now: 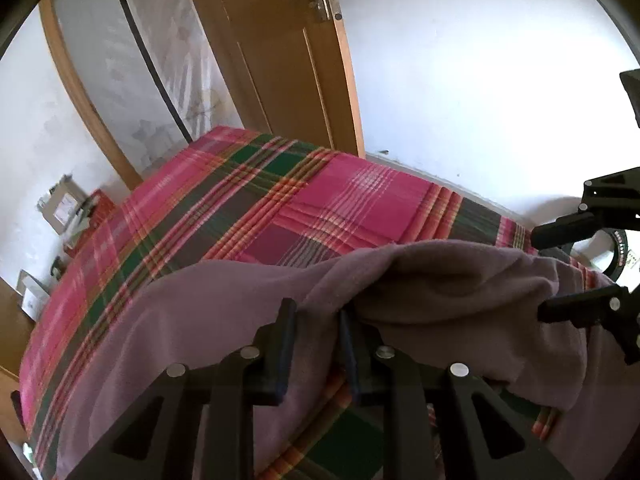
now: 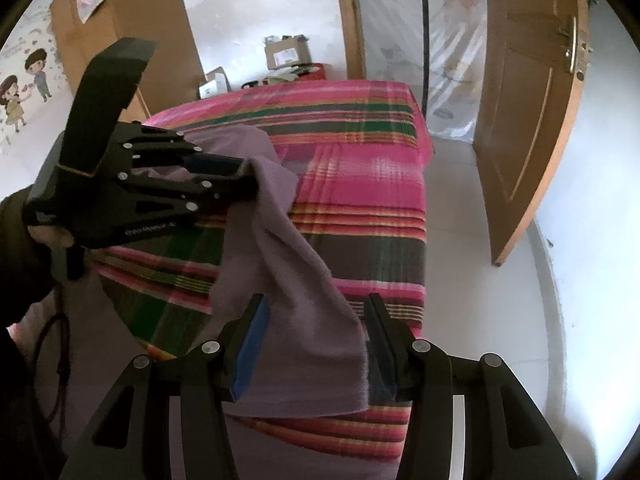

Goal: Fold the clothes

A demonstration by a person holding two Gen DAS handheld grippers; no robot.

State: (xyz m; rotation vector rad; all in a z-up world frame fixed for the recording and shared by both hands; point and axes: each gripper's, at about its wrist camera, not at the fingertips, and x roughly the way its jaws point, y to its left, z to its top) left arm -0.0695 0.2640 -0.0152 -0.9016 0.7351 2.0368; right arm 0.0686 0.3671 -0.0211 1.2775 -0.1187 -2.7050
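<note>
Cloth (image 2: 280,264), a mauve garment, drapes across the plaid bedspread (image 2: 360,184) through the middle of both views. My left gripper (image 2: 244,178) is clenched on a fold at centre left of the right view. My right gripper (image 2: 316,344) stands wide; whether its pads press the fabric between them, I cannot tell.

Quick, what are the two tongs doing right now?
Left tongs: closed on the purple garment, lifting its edge.
Right tongs: wide apart, purple cloth lying between the pads; a grip cannot be told.
</note>
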